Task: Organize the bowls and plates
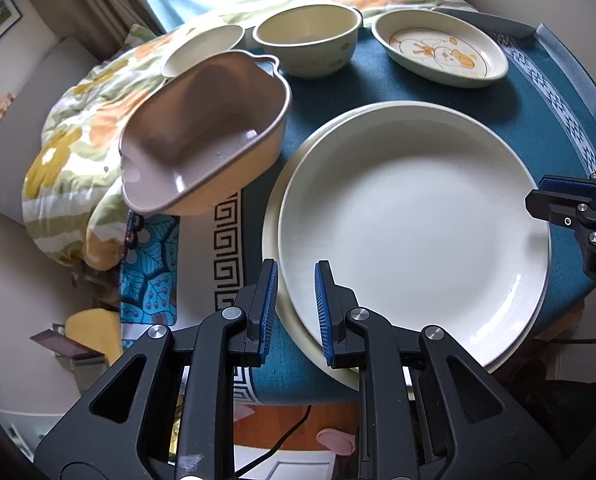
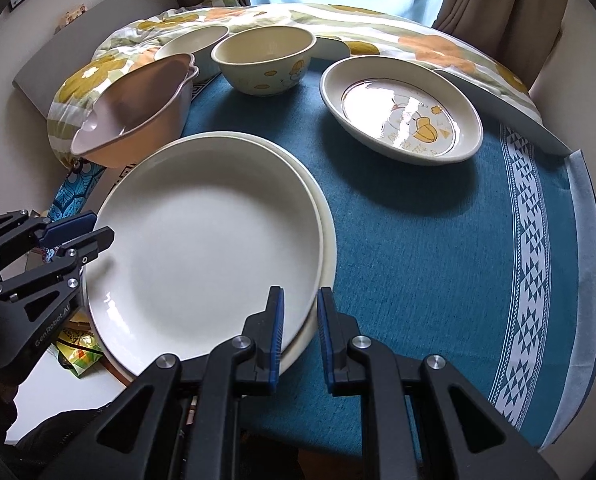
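Two white plates (image 1: 414,232) are stacked near the desk's front edge; behind them a cartoon-printed oval dish (image 1: 442,50), a cream bowl (image 1: 308,40), a smaller white bowl (image 1: 205,48) and a tilted pink heart-shaped bowl (image 1: 205,132) are lined up

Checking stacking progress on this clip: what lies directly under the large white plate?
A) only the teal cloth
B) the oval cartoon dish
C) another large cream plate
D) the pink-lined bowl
C: a second plate's cream rim shows beneath the large white plate, slightly offset.
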